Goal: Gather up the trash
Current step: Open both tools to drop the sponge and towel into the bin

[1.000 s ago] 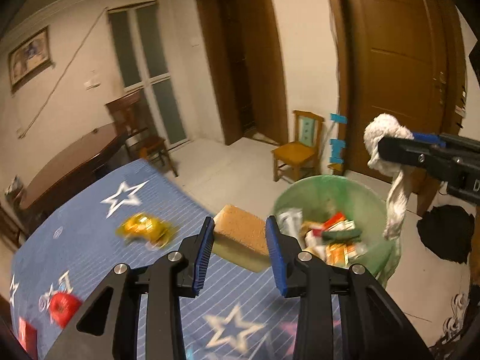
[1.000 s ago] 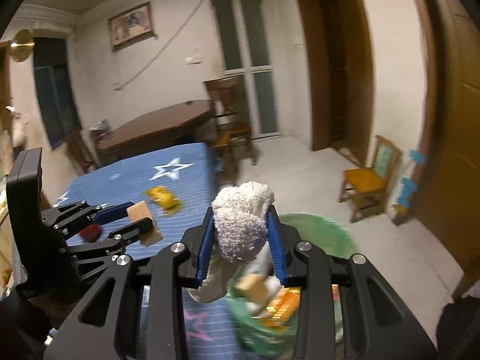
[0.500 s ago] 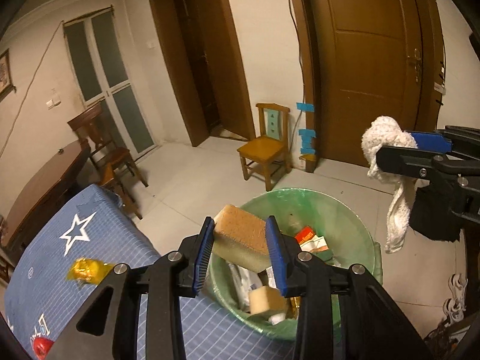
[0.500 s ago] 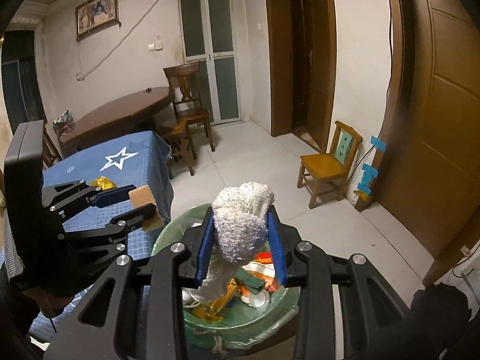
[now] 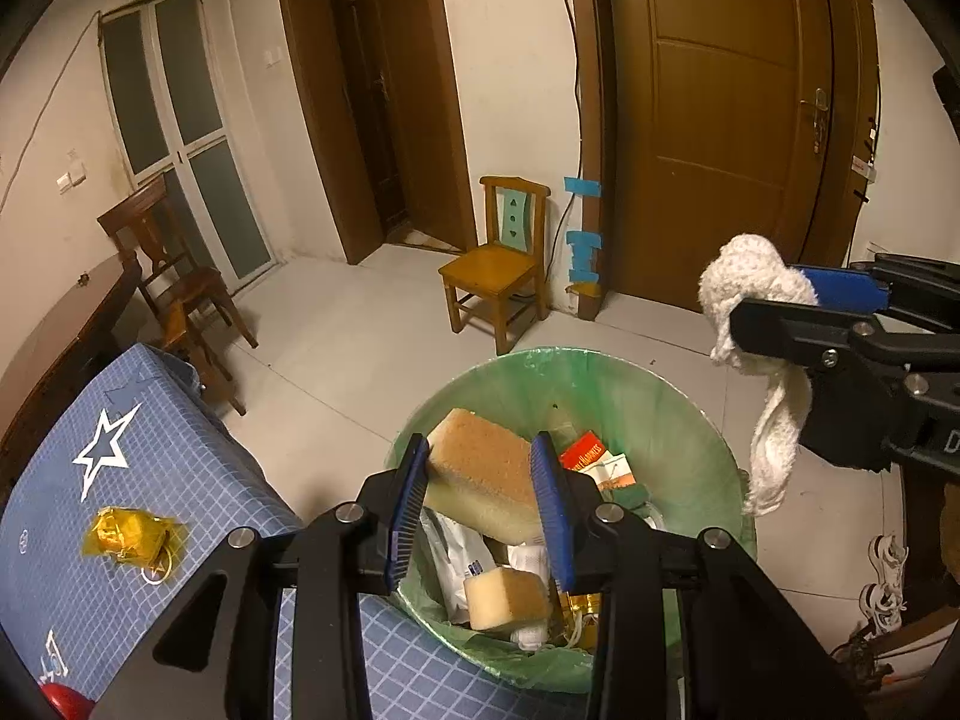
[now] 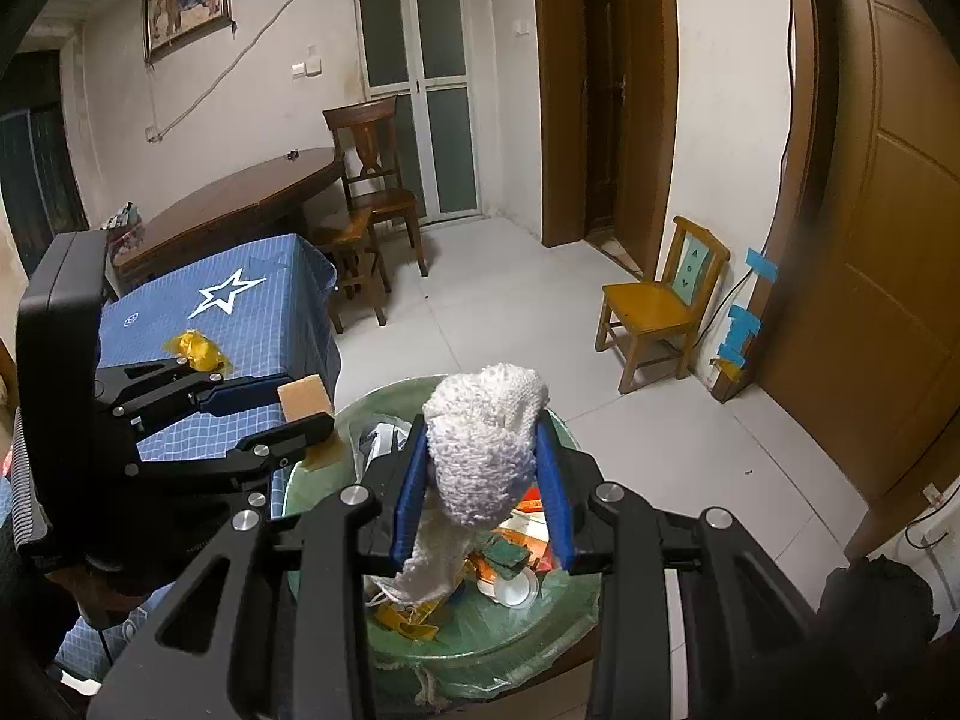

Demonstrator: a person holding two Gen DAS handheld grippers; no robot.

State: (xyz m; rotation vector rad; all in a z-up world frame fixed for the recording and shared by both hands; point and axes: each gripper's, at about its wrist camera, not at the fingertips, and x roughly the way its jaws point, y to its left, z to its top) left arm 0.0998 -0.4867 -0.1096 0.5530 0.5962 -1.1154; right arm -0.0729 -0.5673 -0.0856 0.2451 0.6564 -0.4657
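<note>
The porous tan foam sponge block (image 5: 480,474) looks coarse and matt between the ribbed blue pads of the matt black plastic left gripper (image 5: 480,480). The white knitted cloth rag (image 6: 480,450) is nubbly and soft. A thin, crinkled, faintly glossy green plastic bin liner (image 5: 648,402) lines the bin. The blue checked tablecloth (image 5: 180,462) is woven fabric bearing a shiny gold foil wrapper (image 5: 129,534). The small yellow wooden chair (image 5: 492,267) is smooth and varnished.

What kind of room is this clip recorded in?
Most likely a lived-in home, a dining or living room: a dark wooden dining table with chairs, a framed picture on the wall, panelled wooden doors, and a small wooden chair on the tiled floor.
</note>
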